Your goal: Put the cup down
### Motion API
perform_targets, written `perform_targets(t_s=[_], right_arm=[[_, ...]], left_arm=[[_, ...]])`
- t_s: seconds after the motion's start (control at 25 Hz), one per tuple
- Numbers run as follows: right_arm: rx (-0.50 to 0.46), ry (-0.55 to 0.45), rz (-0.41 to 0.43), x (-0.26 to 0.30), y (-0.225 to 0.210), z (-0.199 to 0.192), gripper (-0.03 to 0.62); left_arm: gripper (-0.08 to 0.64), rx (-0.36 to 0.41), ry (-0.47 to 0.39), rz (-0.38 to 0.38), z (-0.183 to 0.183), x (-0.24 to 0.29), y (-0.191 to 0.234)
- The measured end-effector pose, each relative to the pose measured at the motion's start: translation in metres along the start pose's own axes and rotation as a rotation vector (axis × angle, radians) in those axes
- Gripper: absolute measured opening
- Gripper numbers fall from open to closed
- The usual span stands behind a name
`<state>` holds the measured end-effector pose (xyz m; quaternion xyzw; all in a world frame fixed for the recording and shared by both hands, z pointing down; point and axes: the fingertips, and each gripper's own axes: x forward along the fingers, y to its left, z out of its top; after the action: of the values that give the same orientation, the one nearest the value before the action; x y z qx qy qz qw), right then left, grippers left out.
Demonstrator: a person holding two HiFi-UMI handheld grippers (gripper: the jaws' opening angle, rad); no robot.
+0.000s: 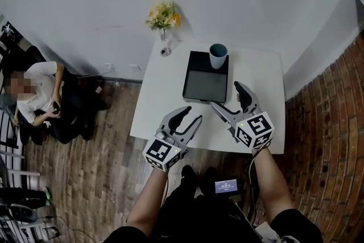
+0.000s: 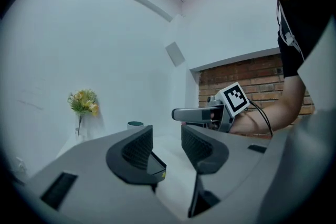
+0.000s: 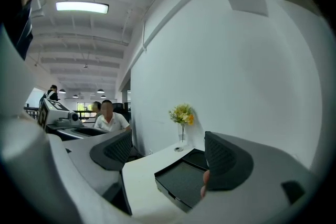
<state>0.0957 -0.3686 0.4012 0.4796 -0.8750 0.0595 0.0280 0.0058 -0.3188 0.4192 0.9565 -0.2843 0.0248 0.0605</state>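
Grippers held over near table edge. Left gripper jaws part-spread, nothing gripped. Right gripper jaws wide apart, empty. Cup stood upright on tray, far end. Placement judged done. Next: hands to be kept clear of cup.

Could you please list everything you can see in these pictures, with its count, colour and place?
Table: one, white, against the white wall.
Tray: one, black, middle of the table.
Cup: one, pale blue, upright on the tray's far right corner.
Vase of flowers: one, yellow blooms, table's far left corner.
Brick wall: one, red-brown, right of the table.
Seated person: one, white top, far left.
Left gripper: one, grey, jaws apart and empty, over the table's near edge.
Right gripper: one, grey, jaws wide apart and empty, at the tray's near right corner.
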Motion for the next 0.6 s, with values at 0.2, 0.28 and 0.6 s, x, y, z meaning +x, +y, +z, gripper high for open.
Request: perform_targets(t_s=[0.2, 0.28, 0.6], right_arm=[[-0.010, -0.024, -0.043, -0.030, 0.012, 0.006, 0.363], [0.001, -0.034, -0.069, -0.040, 0.014, 0.008, 0.317], [0.014, -0.036, -0.138, -0.063, 0.015, 0.005, 0.136]], left_arm=[[0.169, -0.001, -0.001, -0.014, 0.002, -0.009, -0.015], [0.169, -0.010, -0.002, -0.016, 0.003, -0.011, -0.020], [0.169, 0.012, -0.016, -0.055, 0.013, -0.004, -0.035]])
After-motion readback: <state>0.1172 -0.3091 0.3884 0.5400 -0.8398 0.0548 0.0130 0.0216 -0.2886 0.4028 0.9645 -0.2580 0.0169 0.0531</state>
